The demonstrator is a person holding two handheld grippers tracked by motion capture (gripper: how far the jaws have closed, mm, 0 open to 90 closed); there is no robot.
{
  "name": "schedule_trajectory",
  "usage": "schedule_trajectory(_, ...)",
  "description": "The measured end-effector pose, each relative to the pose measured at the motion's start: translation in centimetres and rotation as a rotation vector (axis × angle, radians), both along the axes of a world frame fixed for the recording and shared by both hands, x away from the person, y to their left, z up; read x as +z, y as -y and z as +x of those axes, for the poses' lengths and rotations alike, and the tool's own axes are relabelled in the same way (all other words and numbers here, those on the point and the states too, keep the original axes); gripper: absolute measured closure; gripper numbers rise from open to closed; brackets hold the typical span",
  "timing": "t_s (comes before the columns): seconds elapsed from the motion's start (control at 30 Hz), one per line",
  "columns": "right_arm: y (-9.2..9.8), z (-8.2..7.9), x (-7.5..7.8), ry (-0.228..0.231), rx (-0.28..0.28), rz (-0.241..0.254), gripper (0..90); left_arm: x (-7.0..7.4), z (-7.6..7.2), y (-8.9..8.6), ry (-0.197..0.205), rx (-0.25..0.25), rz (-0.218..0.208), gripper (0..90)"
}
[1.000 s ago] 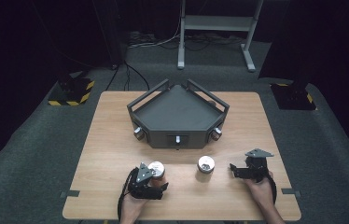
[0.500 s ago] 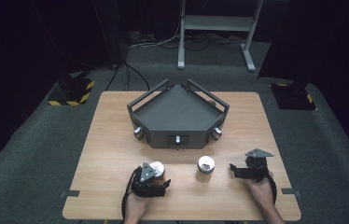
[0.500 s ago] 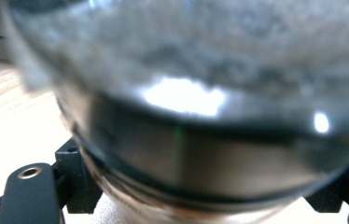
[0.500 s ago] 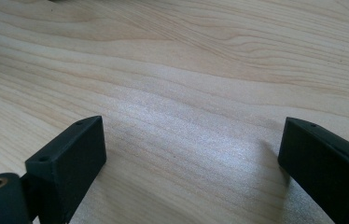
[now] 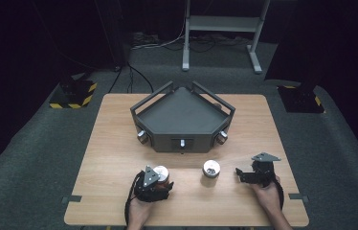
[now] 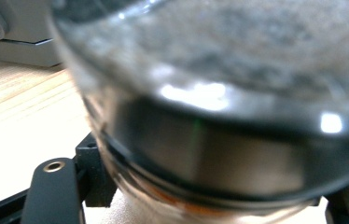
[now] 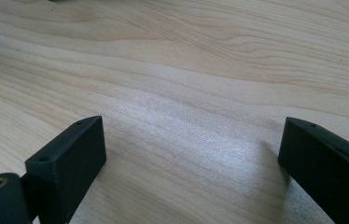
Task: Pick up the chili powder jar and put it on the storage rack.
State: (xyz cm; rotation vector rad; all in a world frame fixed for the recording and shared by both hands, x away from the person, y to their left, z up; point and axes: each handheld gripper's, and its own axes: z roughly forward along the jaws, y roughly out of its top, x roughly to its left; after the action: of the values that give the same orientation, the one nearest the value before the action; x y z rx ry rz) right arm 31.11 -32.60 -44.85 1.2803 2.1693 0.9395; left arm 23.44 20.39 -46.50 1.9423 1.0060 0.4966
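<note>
The left tongs (image 5: 160, 184) are clamping a small metal can (image 5: 161, 173) on the desk (image 5: 115, 143). The right tongs (image 7: 191, 154) are gaping wide, gripping nothing, near a second can (image 5: 211, 168).

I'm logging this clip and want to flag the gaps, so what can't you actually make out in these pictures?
- Left gripper view: the jar sits so near the lens that it blurs; contents and lid unreadable, top cut off by the frame edge.
- High view: the left hand-held gripper covers part of its jar, so jaw contact is unclear.
- High view: the second jar is too small to read.
- Right gripper view: the right hand-held gripper frames bare table; nothing ahead visible.
</note>
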Motion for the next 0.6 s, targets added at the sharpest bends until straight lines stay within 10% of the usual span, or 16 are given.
schedule_trajectory(0.6, 0.00, 0.00, 0.00, 0.000, 0.000, 0.000, 7.6, 0.05, -0.33, 0.52, 0.013, 0.016, 0.020, 30.2)
